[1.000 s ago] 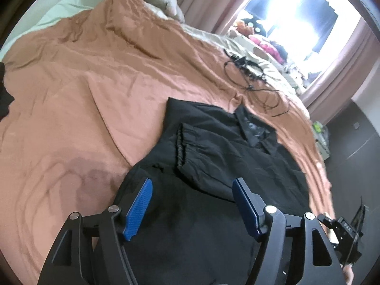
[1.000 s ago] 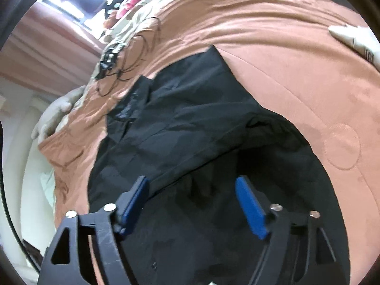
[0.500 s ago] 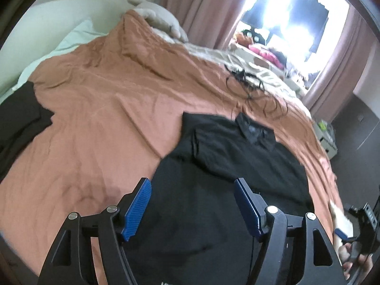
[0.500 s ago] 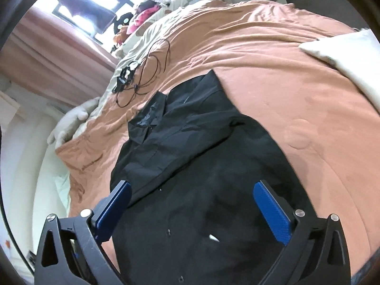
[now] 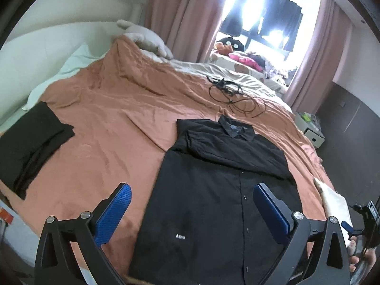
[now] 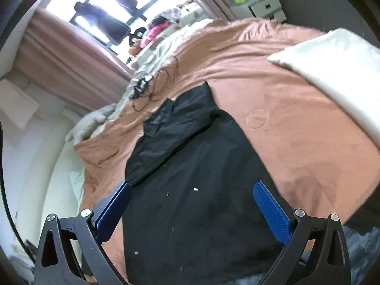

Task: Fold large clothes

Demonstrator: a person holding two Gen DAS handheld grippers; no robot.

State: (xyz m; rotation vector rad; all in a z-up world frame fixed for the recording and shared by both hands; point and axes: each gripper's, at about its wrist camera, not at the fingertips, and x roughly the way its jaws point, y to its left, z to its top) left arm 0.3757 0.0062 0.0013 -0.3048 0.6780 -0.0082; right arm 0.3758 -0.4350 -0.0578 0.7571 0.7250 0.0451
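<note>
A black button-up shirt [image 5: 213, 190] lies flat on the rust-brown bedspread [image 5: 106, 123], collar at the far end, both sleeves folded in across the chest. It also shows in the right wrist view [image 6: 197, 190]. My left gripper [image 5: 192, 204] is open and empty, held above the shirt's lower half. My right gripper [image 6: 192, 204] is open and empty, also above the lower half. The other gripper's body [image 5: 365, 216] and a hand show at the right edge of the left wrist view.
A folded black garment [image 5: 30, 140] lies at the bed's left edge. A folded cream cloth [image 6: 332, 71] lies right of the shirt. Tangled black cables [image 5: 235, 95] lie beyond the collar. Pillows, curtains and a bright window stand at the far end.
Both grippers have pulled back and up from the shirt, so more of the bed shows. Both jaws have opened wider. The shirt lies with its sleeves folded in.
</note>
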